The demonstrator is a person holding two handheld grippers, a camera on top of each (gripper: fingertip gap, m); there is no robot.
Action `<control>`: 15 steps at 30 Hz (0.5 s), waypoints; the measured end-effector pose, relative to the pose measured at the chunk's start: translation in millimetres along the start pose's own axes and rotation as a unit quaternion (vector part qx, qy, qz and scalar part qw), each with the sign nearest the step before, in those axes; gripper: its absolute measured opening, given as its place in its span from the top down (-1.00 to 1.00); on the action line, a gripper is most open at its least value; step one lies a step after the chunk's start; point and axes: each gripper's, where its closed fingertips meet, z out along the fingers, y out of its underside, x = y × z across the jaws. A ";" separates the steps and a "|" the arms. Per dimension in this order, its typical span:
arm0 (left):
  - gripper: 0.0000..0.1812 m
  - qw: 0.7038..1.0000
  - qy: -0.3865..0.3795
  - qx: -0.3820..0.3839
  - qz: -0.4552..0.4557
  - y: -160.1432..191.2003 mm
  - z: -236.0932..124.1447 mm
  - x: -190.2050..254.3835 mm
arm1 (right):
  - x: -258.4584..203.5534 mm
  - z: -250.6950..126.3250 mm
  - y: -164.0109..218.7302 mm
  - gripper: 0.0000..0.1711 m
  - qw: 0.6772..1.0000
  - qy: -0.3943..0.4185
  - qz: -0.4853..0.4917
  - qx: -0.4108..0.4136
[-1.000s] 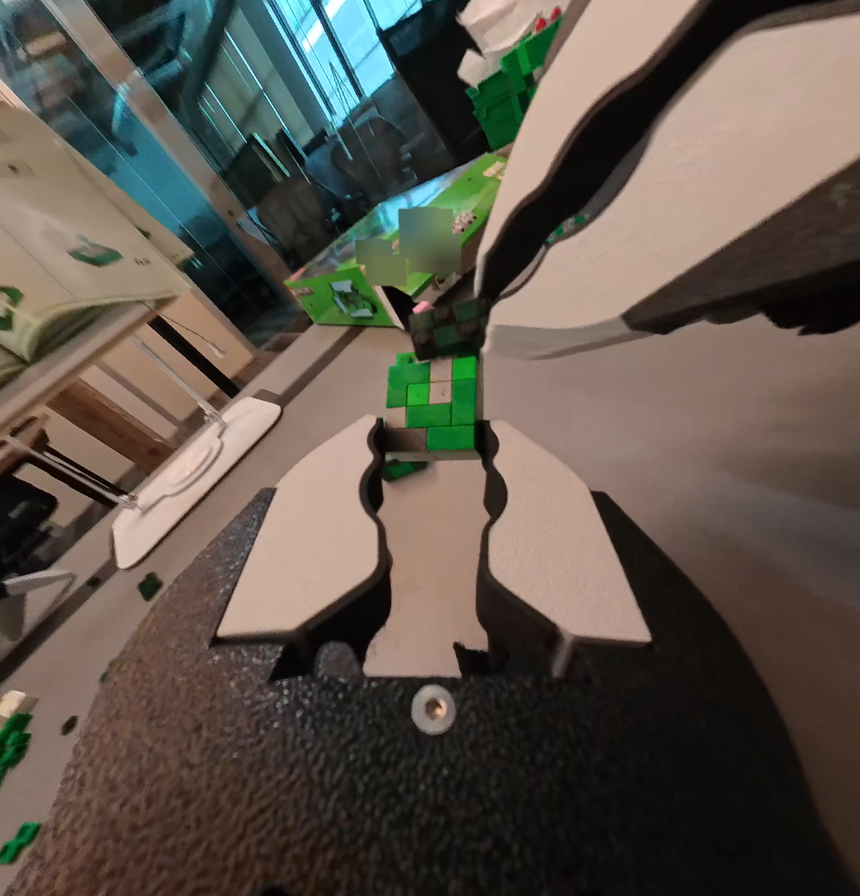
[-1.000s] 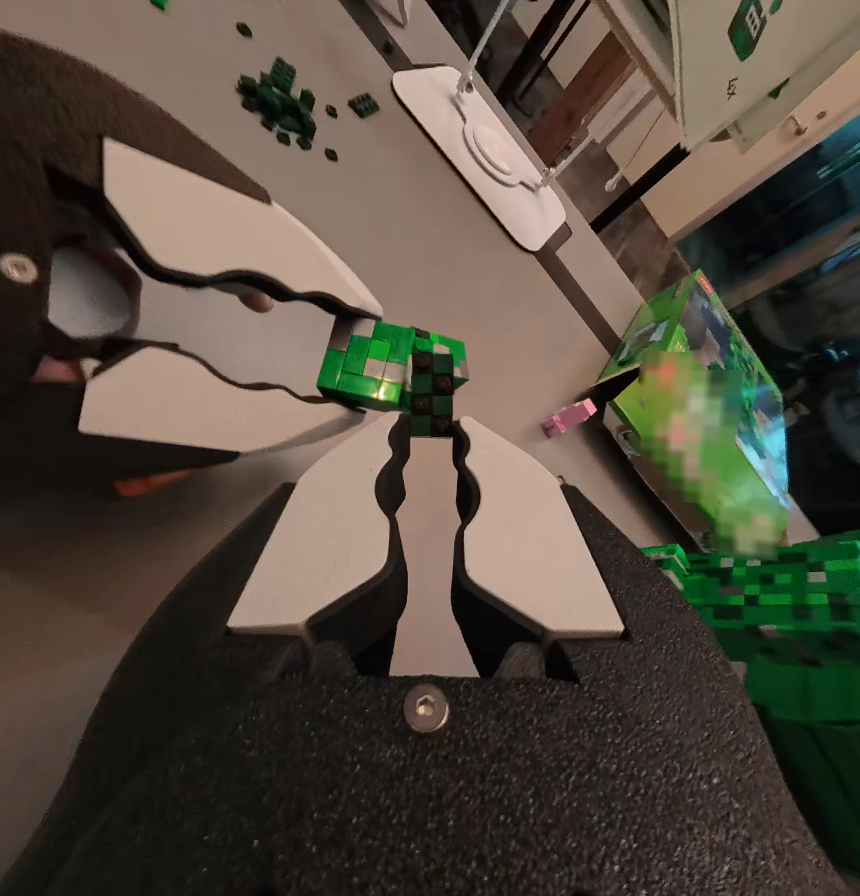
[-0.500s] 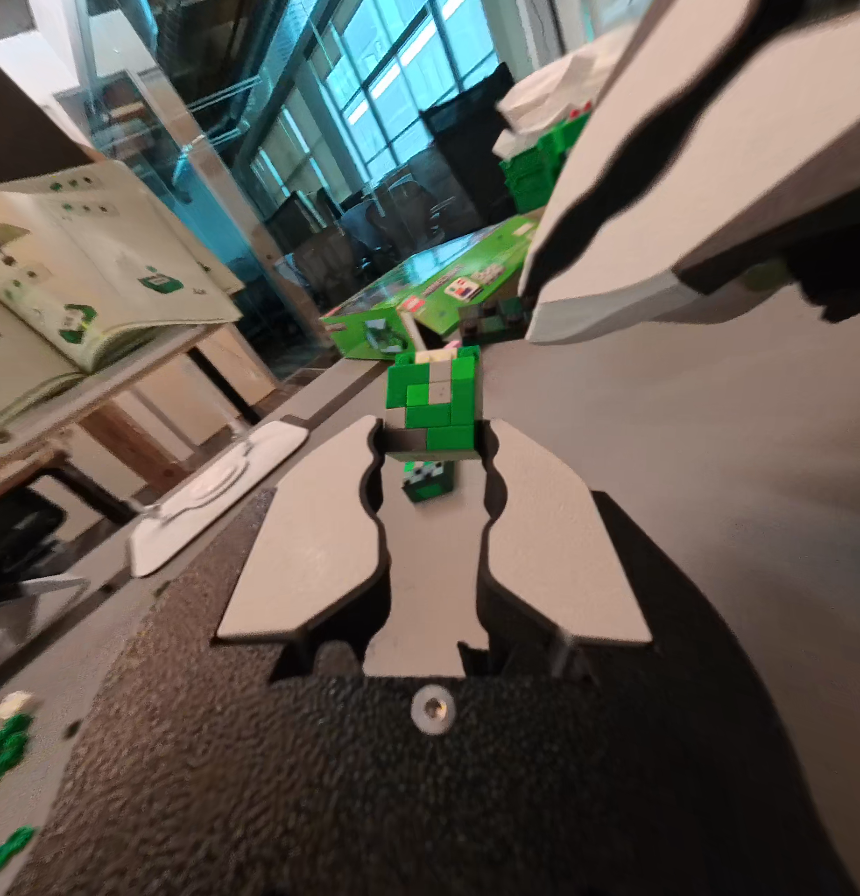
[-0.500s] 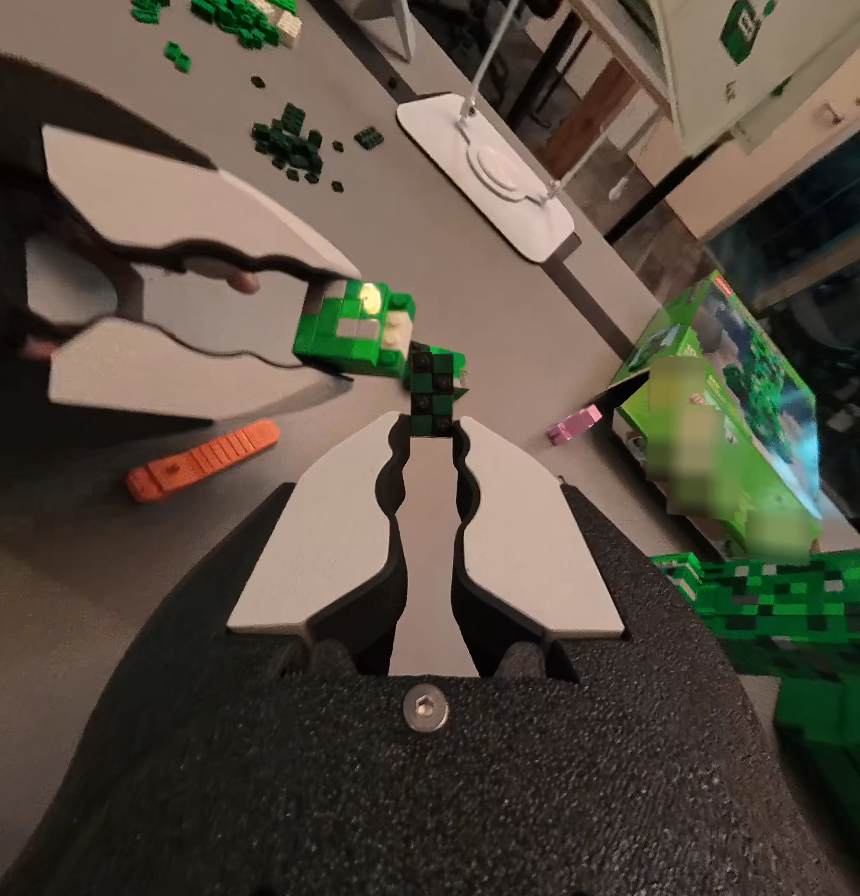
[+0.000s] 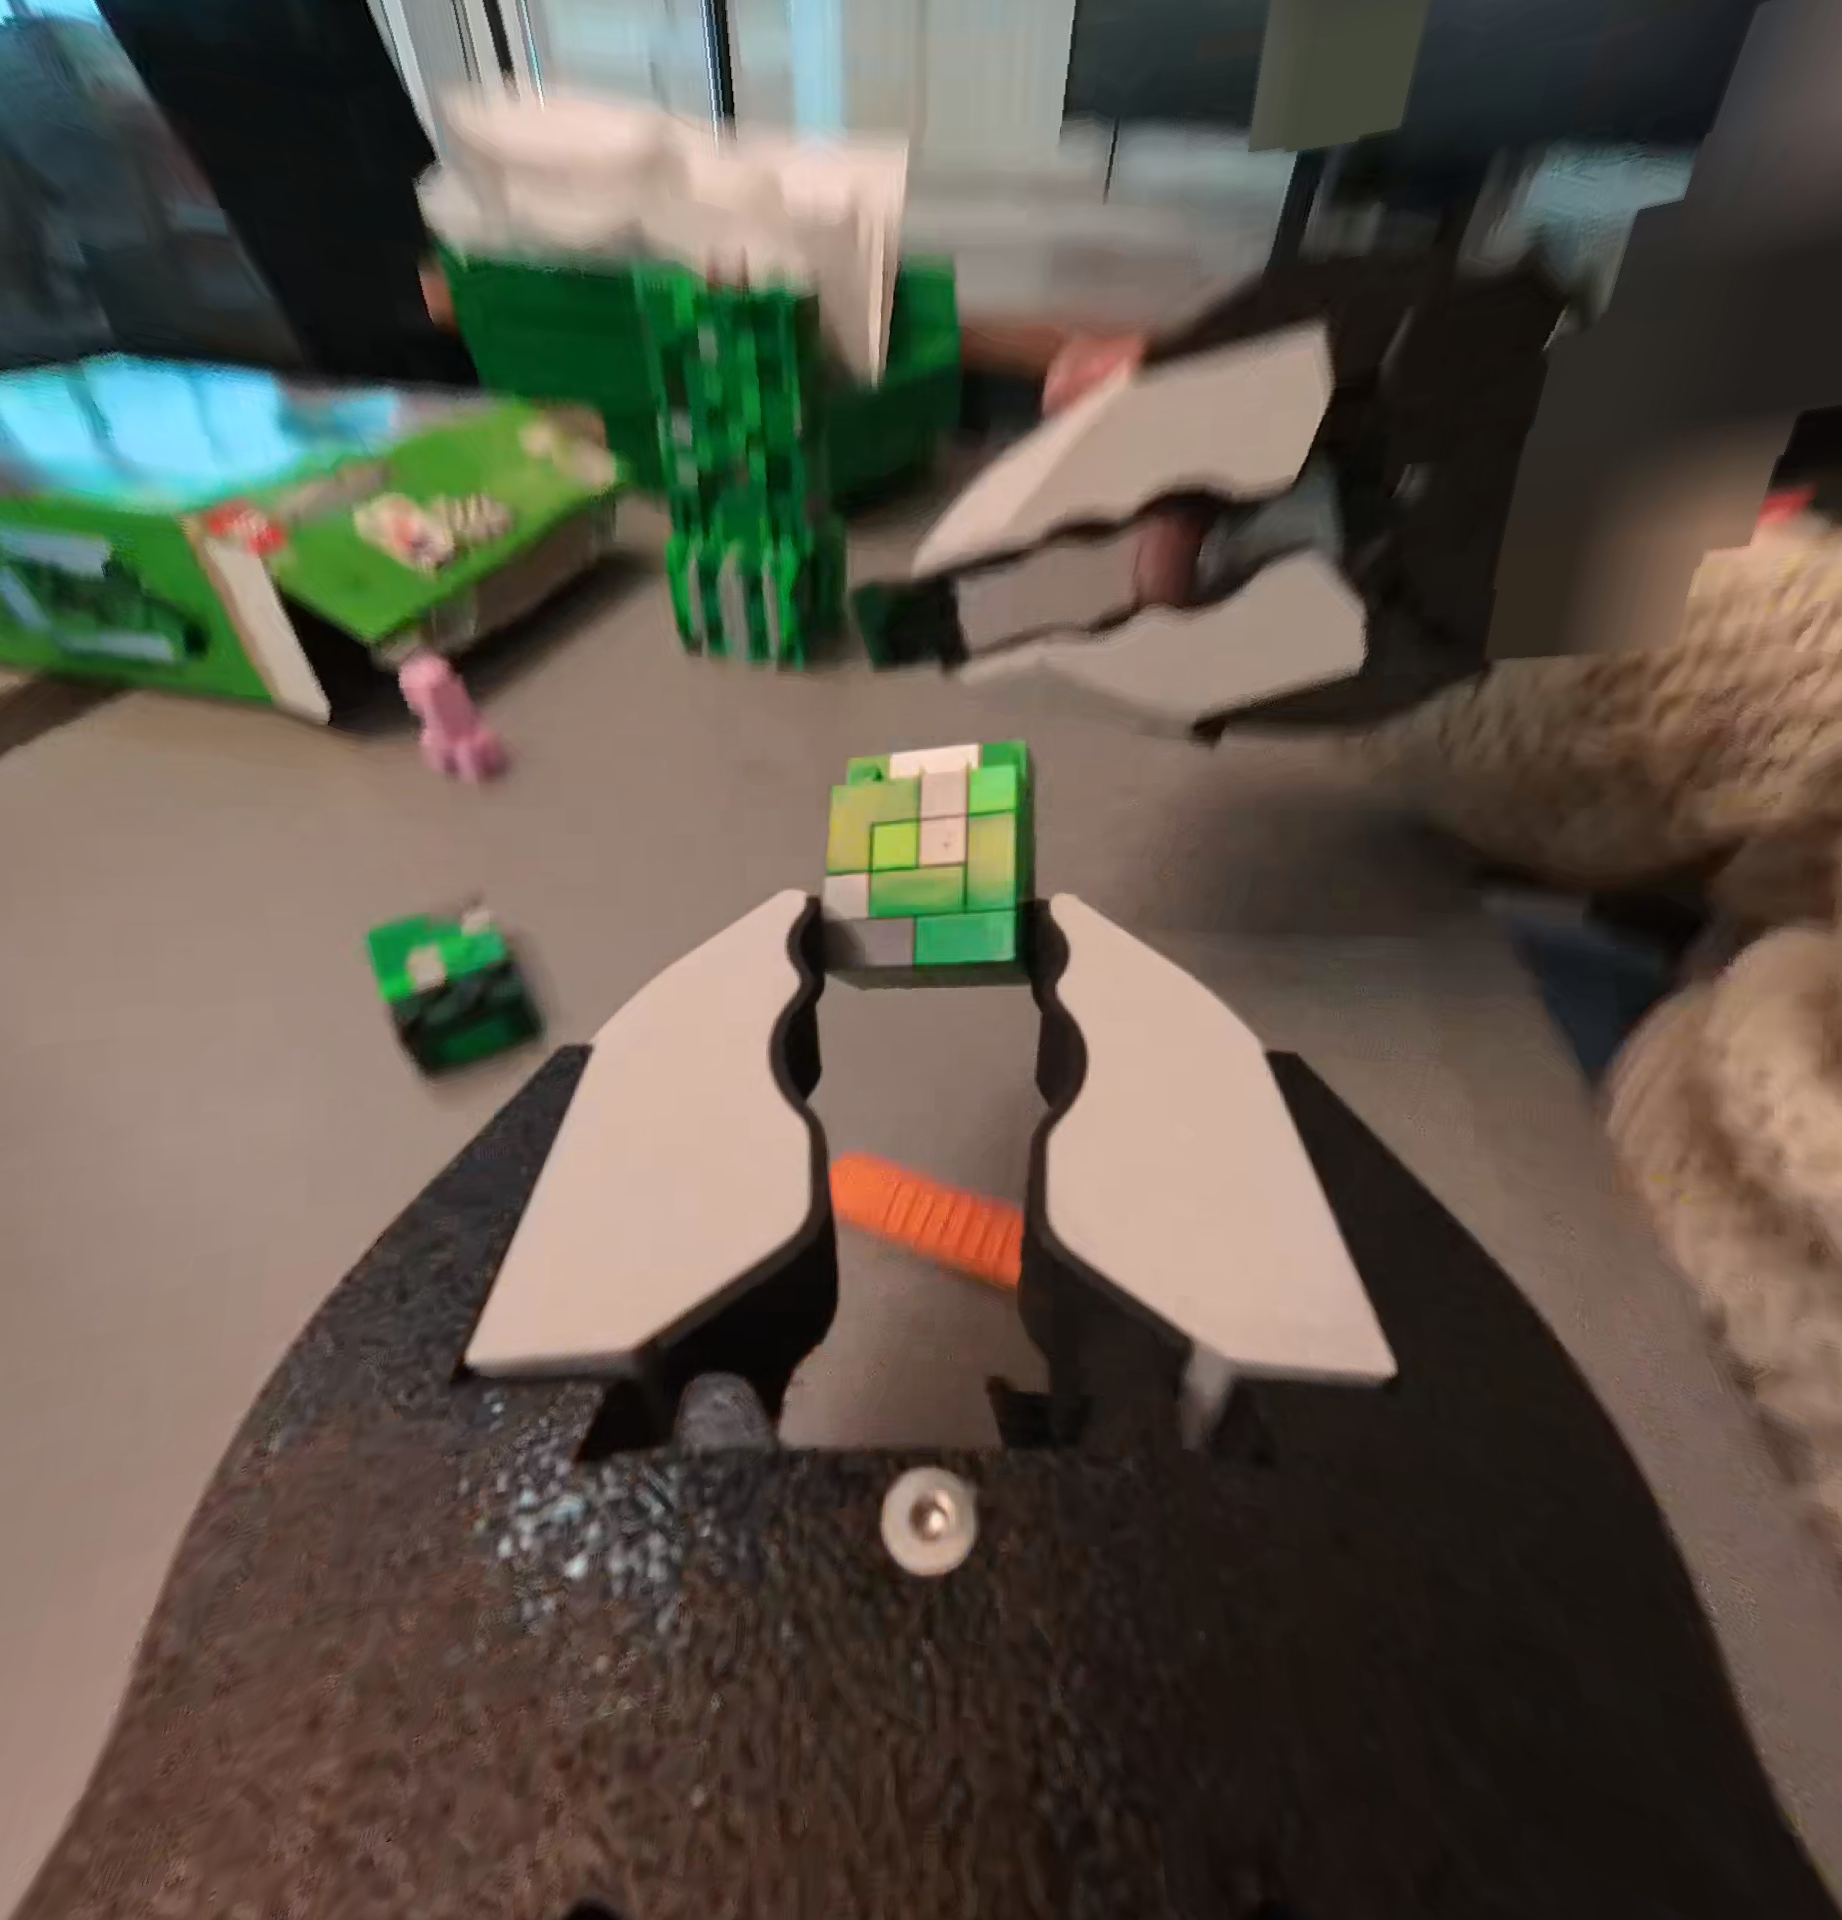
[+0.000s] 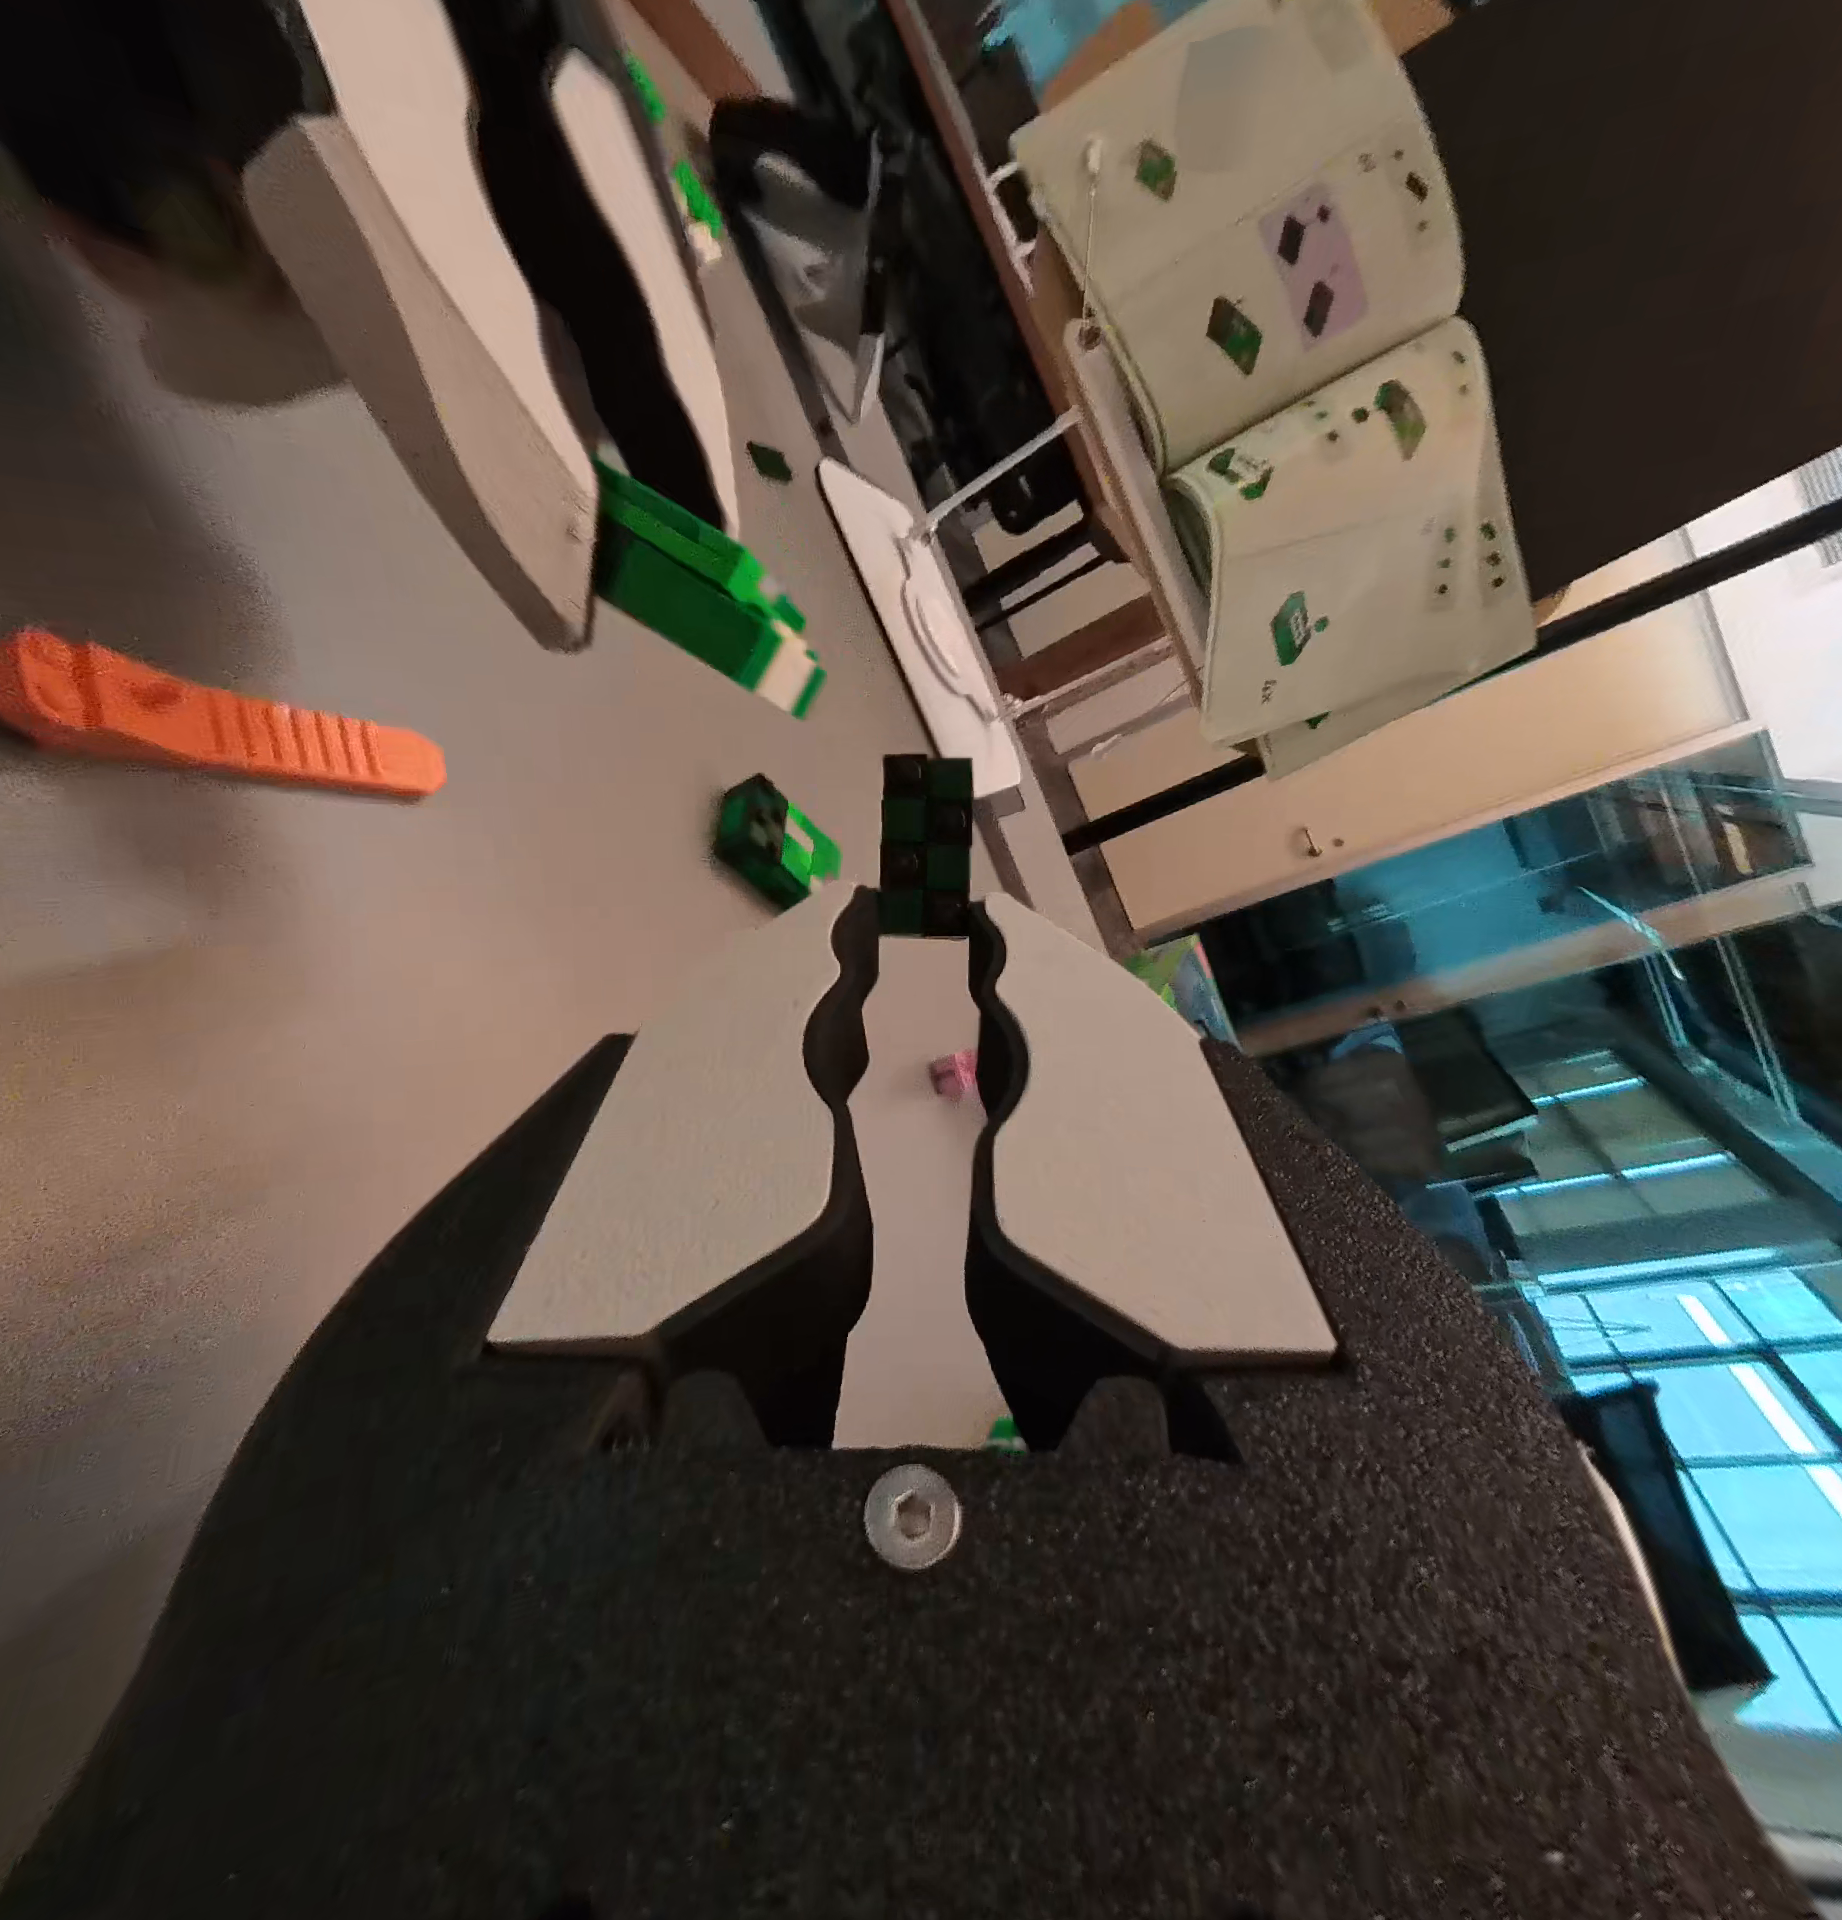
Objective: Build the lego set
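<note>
A: Left wrist view, left to right?
B: Green box (image 5: 169,540) upper left; small green-black piece (image 5: 455,997) lying on the grey table (image 5: 169,1039); left gripper (image 5: 922,930) at centre, clamped on a green-and-white block (image 5: 927,862).

A: Right wrist view?
B: Orange separator tool (image 6: 210,717) at left; right gripper (image 6: 922,914) at centre, closed on a dark green-black strip (image 6: 925,842); open booklet (image 6: 1312,395) upper right.
</note>
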 end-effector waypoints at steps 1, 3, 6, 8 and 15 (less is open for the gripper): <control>0.57 0.998 -0.007 -0.055 0.016 11.6 -4.1 -3.6 | -3.8 0.9 3.3 0.81 1.000 -0.011 -0.003 -0.005; 0.57 0.988 -0.035 -0.145 0.049 32.2 -14.4 -12.9 | -11.8 1.7 4.1 0.81 1.000 -0.029 0.001 0.001; 0.57 0.962 -0.047 -0.259 0.068 63.6 -29.5 -17.1 | -21.2 3.8 -0.6 0.81 0.999 -0.042 -0.002 0.016; 0.57 0.949 -0.048 -0.306 0.067 78.8 -38.2 -16.8 | -24.7 5.7 -6.3 0.81 0.999 -0.042 -0.009 0.029; 0.16 0.944 -0.073 -0.320 0.028 92.0 -47.0 -24.8 | -35.4 6.8 -26.1 0.81 0.996 -0.043 -0.033 0.073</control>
